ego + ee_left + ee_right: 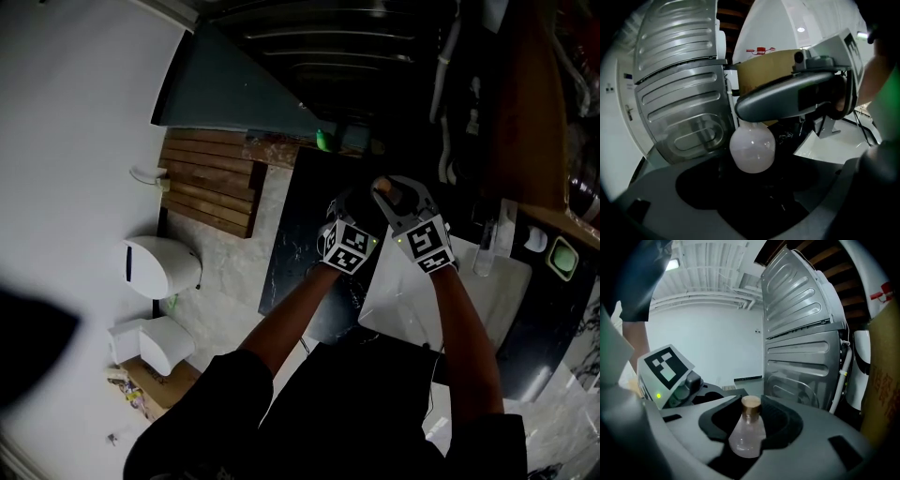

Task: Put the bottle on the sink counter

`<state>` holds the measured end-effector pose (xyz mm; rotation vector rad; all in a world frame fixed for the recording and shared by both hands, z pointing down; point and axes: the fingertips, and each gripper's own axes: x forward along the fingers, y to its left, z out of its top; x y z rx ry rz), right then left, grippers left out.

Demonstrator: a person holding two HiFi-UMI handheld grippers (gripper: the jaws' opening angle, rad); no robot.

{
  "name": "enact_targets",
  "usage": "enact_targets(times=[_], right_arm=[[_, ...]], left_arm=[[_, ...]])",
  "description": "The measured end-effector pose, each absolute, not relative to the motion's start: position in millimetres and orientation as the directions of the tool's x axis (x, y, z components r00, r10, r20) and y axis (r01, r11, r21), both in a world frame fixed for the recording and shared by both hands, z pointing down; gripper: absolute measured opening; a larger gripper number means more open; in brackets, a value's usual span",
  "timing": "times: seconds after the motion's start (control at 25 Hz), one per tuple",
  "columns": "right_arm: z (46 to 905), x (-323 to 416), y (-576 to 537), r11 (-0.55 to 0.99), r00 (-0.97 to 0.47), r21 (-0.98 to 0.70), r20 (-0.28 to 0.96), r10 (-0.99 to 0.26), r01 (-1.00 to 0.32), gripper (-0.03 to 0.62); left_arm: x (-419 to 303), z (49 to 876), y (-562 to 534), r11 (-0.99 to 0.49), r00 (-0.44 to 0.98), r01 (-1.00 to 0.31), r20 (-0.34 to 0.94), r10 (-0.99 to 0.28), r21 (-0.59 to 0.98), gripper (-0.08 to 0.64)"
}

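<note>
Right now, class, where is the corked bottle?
In the right gripper view, the bottle stands gripped between the right gripper's jaws, with the left gripper close on its left.

No words or numbers could be read anywhere. The only clear signs were black-and-white square-pattern markers. One was on the white cube [349,246] of the left gripper [359,208] and one on the white cube [424,242] of the right gripper [398,199]. In the right gripper view, the left cube's marker faced the camera. A tall brown cardboard box [883,394] carried red printed characters, too blurred to make out. A small red tag [760,49] showed against the white wall [797,18] just above that box, also illegible.
</note>
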<state>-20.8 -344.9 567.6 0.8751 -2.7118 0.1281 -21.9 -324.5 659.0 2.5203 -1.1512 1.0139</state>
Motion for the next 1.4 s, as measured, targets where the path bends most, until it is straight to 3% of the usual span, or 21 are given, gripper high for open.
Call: enact_targets(times=[0.28,0.56,0.84,1.16,1.2,1.28,1.36,1.4], right_arm=[[570.6,-20.2,-344.3,0.787,-0.75,0.019,0.292,-0.594,-0.616,0.147],[544.4,6.6,-322.9,0.695,-0.688,-0.052,0.216,-0.693,-0.717,0.207],[522.3,28.8,-265.0,0.593,-0.591,-0.083,0.272,-0.76,-0.801,0.209],[467.4,62.4,-180.8,0.455,-0.468,-0.11,0.239,-0.851,-0.884,0.207],[463.1,65.4,-168.5,0.438,-0.453,-0.115,0.234,-0.86,-0.892,0.207],[460.5,68.5,-140.9,0.411,-0.427,-0.116,0.241,-0.871,-0.904,0.207],[459.6,69.1,-112.1,0.385,-0.404,-0.123,0.256,-0.878,-0.915,0.207],[458.2,68.7,-99.0,0.374,-0.396,-0.132,0.259,-0.881,-0.918,0.207]], left_arm=[[-49.3,657.3,-305.3,-0.612,0.448,-0.79,0.642,-0.622,-0.041,0.411],[-57.9,621.4,-284.8,-0.577,0.492,-0.816,0.556,-0.67,0.028,0.411],[-71.9,569.0,-252.0,-0.491,0.499,-0.86,0.439,-0.747,0.143,0.411],[-43.1,488.7,-180.5,-0.601,0.656,-0.754,0.243,-0.715,0.266,0.4],[-41.5,477.0,-170.9,-0.612,0.671,-0.737,0.21,-0.711,0.286,0.376],[-40.3,453.3,-153.5,-0.631,0.691,-0.712,0.153,-0.706,0.307,0.22],[-40.6,437.2,-138.5,-0.647,0.699,-0.706,0.14,-0.701,0.288,0.143],[-41.1,433.6,-131.6,-0.651,0.7,-0.707,0.145,-0.699,0.275,0.068]])
